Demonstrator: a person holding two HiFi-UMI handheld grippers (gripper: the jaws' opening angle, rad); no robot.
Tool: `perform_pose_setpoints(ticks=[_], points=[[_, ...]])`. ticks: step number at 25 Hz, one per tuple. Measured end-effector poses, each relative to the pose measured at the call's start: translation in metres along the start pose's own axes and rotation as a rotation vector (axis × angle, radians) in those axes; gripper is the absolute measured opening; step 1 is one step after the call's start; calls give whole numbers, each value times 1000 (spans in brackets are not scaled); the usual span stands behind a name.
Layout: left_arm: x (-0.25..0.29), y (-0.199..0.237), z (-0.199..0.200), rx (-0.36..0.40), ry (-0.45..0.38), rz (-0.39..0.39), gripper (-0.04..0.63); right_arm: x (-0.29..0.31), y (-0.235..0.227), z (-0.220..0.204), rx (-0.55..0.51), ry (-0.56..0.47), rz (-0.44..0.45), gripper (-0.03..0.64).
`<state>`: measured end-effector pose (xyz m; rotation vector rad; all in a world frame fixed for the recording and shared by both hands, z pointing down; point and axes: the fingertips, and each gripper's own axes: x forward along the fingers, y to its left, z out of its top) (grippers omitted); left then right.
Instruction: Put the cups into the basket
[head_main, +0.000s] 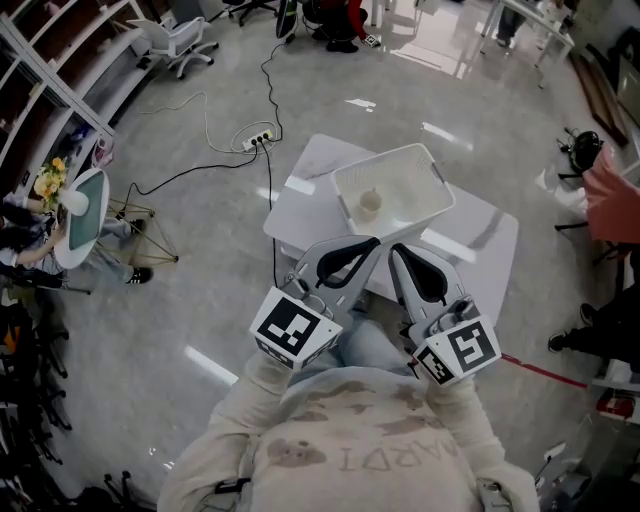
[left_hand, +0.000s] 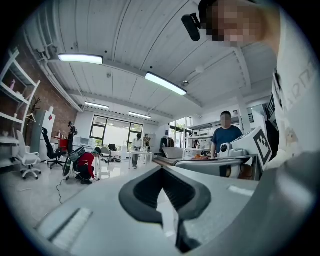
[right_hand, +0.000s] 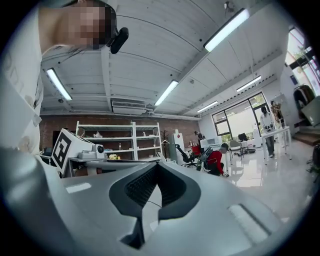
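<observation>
One cup (head_main: 370, 205) is standing upright inside the white basket (head_main: 437, 190), toward the 8 o'clock side of its floor in the head view. The basket is sitting on the white table (head_main: 482, 243), at 12 o'clock from the person. No other cup is showing on the table or on the floor around it, so the task is probably finished or pausing, though I cannot rule out a cup lying outside the frame.

Both tools are being held close to the body, side by side. The left gripper (head_main: 368, 245) is at about 11 o'clock of the person's lap and the right gripper (head_main: 400, 255) at about 1 o'clock. Their tips are angling toward each other and toward the near edge of the table, short of the basket and clear of it. This looks like a resting carry rather than a reach. Both gripper views are looking out across the room and up at the ceiling lights, not down at the table, and neither is showing the basket or the cup.

In the left gripper view the dark pads (left_hand: 140, 192) are meeting at their tips with no gap, and nothing is sitting between them. The right gripper view is showing the same: its ribbed pads (right_hand: 132, 192) are pressing together at the tip with nothing between them. Neither gripper is touching the cup, the basket or the table.
</observation>
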<state>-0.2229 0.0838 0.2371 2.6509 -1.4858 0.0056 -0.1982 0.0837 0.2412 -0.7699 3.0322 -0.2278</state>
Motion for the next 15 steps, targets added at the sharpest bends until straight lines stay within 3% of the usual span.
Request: perform_pose_setpoints(ticks=[15], points=[[-14,0,8,11,-13,11,0,2,16,7,-4,-2,10,23]])
